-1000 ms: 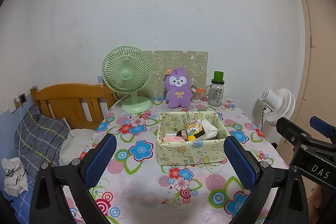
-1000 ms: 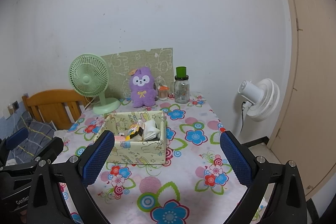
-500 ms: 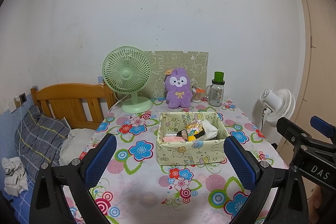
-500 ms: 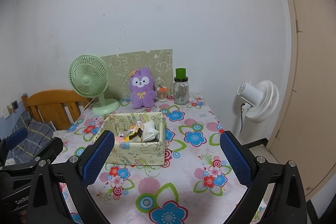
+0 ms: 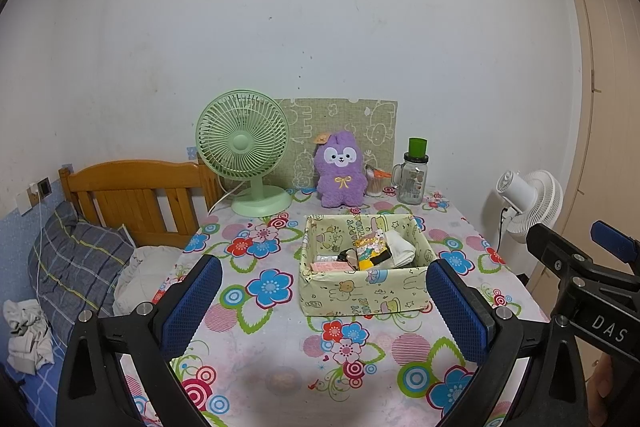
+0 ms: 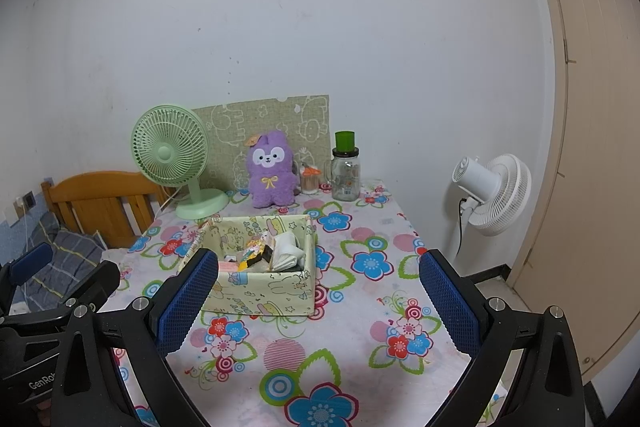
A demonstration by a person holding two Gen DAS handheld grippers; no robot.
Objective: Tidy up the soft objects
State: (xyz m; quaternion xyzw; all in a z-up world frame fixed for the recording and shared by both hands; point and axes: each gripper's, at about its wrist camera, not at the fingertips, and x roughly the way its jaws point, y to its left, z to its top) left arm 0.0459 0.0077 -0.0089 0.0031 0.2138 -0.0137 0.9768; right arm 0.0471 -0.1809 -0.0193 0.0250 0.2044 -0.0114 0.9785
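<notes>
Left tool (image 5: 323, 301) and right tool (image 6: 318, 293): both spread wide, holding nothing, above the floral tabletop (image 5: 256, 343). Pale-yellow printed fabric box (image 5: 362, 293) mid-tabletop contains assorted soft items (image 5: 374, 251). Purple plush toy (image 5: 340, 175) stands behind it.

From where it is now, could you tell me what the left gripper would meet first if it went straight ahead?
Most likely the fabric storage box, which sits between the open left gripper's fingers in its view, with floral tablecloth before it. Depth is hard to judge; if held high, it could pass over toward the purple plush toy.
</notes>
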